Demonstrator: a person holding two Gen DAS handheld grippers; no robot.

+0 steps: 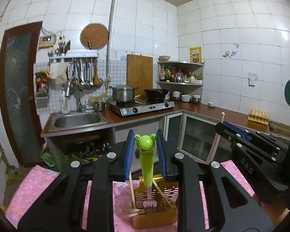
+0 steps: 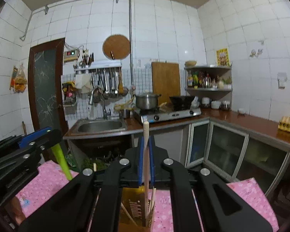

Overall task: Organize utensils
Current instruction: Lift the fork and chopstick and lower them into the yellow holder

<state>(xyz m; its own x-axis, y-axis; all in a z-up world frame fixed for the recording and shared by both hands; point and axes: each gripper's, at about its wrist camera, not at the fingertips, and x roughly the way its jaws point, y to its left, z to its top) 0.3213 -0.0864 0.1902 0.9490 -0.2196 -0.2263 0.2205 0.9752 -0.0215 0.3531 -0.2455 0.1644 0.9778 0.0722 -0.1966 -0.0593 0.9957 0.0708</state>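
A green frog-handled fork [image 1: 146, 160] stands upright with its tines down in a gold perforated utensil holder [image 1: 169, 195] on the pink tablecloth. My left gripper [image 1: 145, 152] is open, its blue pads on either side of the frog handle without touching it. My right gripper [image 2: 146, 162] is shut on a pale wooden chopstick [image 2: 146, 174], whose lower end is inside the holder [image 2: 133, 205]. Other chopsticks [image 1: 132, 191] lie in the holder. The right gripper also shows in the left wrist view [image 1: 228, 129], and the fork shows in the right wrist view [image 2: 61, 162].
The pink tablecloth [image 1: 42, 185] covers the table under the holder. Behind it are a kitchen counter with a sink [image 1: 77, 118], a gas stove [image 1: 141, 106] with a pot and a wok, and an egg tray [image 1: 259, 116].
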